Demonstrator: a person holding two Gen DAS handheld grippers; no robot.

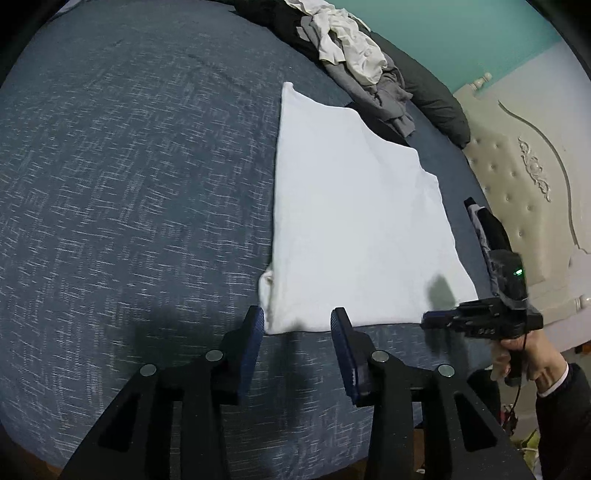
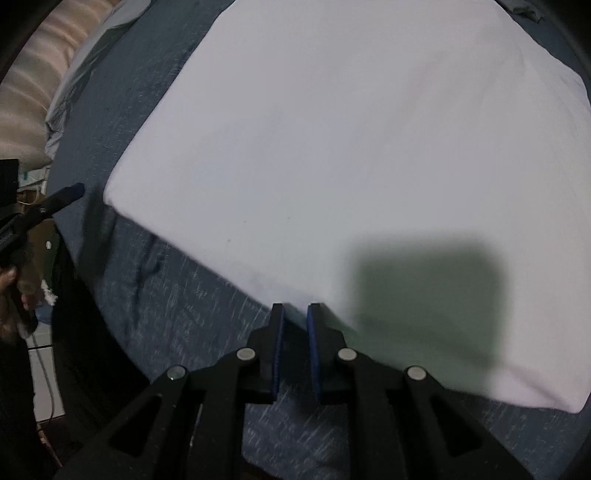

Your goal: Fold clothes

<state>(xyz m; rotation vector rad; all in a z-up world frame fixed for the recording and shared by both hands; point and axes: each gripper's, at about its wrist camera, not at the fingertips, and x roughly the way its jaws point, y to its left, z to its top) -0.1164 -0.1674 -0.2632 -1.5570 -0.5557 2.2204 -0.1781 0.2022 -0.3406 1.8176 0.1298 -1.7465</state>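
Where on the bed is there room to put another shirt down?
The blue bedcover lies bare to the left of the folded white garment. It is crowded at the far end, where the heap of clothes and a dark pillow lie.

Bed (image 1: 129,184) bare and open left of white shirt (image 1: 351,221), clothes pile (image 1: 354,55) blocking far edge, headboard (image 1: 517,177) bounding right

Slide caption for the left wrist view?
Left gripper open at the near edge of a folded white garment on a blue bed.

Blue heathered bedspread (image 1: 129,184), cream tufted headboard (image 1: 517,177), teal wall (image 1: 461,33), dark pillow (image 1: 439,107).
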